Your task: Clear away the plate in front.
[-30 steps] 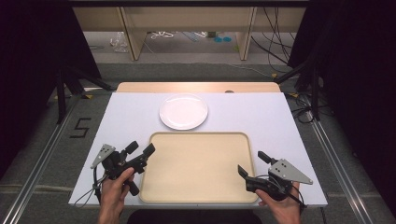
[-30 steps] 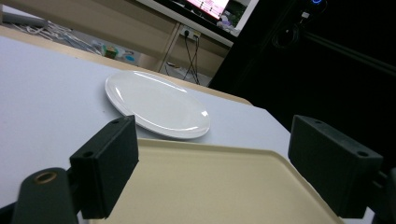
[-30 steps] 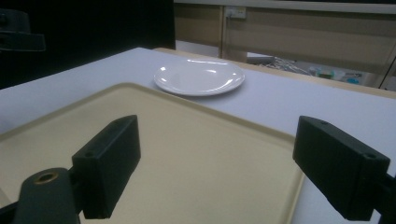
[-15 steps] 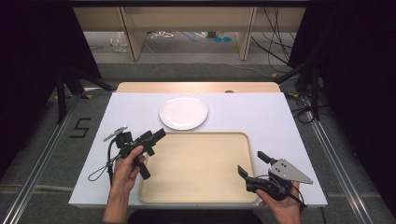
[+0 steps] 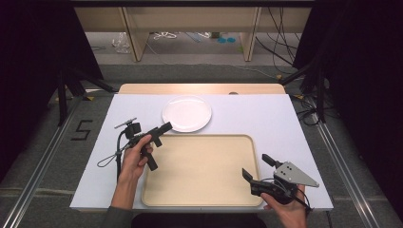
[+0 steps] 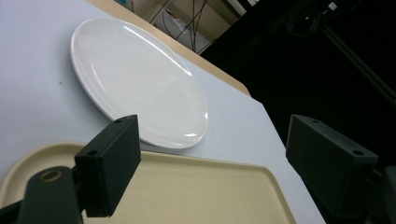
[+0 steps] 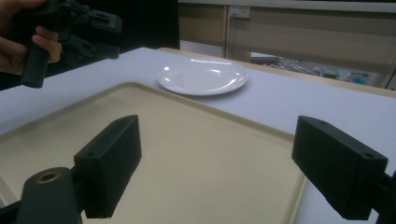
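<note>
Left gripper (image 5: pixel 157 145): held off the table at the tray's far-left corner, jaws spread wide and empty, aimed toward the plate; I judge it is lining up to take the rim.
Right gripper (image 5: pixel 256 166): low at the tray's near-right corner, jaws wide apart, nothing between them; it looks parked out of the way.
Plate (image 5: pixel 187 113): 1 white plate, empty, flat on the white table cover just beyond the tray's far edge, not touching it; a likely thing to move.
Tray (image 5: pixel 199 190): beige, bare, square to the person and between both hands, a ready landing place.
Table (image 5: pixel 266 118): white cover, wooden strip at the far edge.
</note>
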`<state>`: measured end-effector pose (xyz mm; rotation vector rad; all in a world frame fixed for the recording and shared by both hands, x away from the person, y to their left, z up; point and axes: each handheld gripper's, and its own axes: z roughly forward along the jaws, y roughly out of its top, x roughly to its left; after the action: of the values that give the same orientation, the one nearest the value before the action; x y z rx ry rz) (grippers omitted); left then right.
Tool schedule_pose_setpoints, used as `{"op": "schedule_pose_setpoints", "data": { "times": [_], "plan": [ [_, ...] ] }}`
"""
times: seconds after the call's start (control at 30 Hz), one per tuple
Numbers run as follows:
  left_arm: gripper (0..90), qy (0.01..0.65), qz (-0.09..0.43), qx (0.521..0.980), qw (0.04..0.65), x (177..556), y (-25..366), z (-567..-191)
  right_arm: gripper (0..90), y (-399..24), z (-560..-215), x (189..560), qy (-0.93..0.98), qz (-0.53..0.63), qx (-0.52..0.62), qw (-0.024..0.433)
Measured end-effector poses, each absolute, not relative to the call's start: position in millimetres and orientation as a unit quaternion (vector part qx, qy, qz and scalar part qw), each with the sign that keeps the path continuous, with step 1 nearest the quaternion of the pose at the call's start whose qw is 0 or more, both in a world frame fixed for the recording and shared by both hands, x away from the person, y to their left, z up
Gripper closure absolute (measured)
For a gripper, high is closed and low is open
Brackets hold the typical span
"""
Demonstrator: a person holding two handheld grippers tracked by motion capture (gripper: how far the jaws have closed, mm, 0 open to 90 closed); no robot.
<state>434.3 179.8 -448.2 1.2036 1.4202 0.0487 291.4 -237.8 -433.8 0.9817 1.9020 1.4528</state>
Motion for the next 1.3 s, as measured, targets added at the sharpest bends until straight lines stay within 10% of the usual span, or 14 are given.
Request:
{"op": "schedule_pose_setpoints", "data": {
  "times": [1.3],
  "plan": [
    [19.9, 0.698, -0.034, 0.475, 0.534, 512.7, 181.0, -476.4, 18.1, -236.7, -435.4, 292.4, 0.708, 0.548, 0.358, 0.266]
  ]
}}
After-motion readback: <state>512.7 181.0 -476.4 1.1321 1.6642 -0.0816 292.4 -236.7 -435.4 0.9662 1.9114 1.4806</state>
